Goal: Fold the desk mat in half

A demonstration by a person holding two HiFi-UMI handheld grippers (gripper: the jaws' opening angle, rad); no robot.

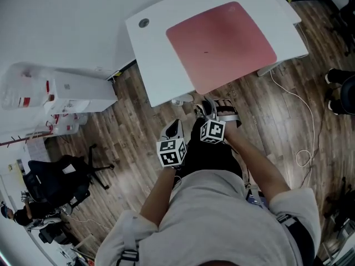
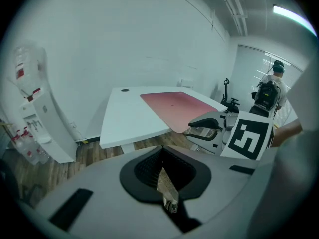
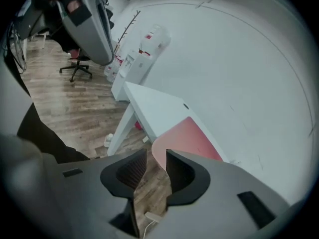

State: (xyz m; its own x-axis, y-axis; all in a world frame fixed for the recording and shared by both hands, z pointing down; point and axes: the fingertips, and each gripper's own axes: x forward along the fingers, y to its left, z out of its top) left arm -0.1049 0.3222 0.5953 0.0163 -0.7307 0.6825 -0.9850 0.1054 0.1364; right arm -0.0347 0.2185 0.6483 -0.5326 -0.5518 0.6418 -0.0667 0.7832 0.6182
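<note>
One desk mat (image 1: 222,46): pink, smooth, matte, rectangular with rounded corners; it lies flat and unfolded on the one white desk (image 1: 150,65), near edge at the desk's front edge; two grippers, both short of the desk; left gripper (image 2: 162,151) jaws together, empty; right gripper (image 3: 156,158) jaws apart, nothing between

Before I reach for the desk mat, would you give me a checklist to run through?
1. Desk mat flat and unfolded on the desk: ok.
2. Mat's near edge at the desk's front edge: ok.
3. Right gripper open, nothing between its jaws: ok.
4. Left gripper open: not ok, jaws together.
5. Grippers at the mat: not ok, both short of the desk.
6. Mat free to lift, not stuck: cannot tell.
</note>
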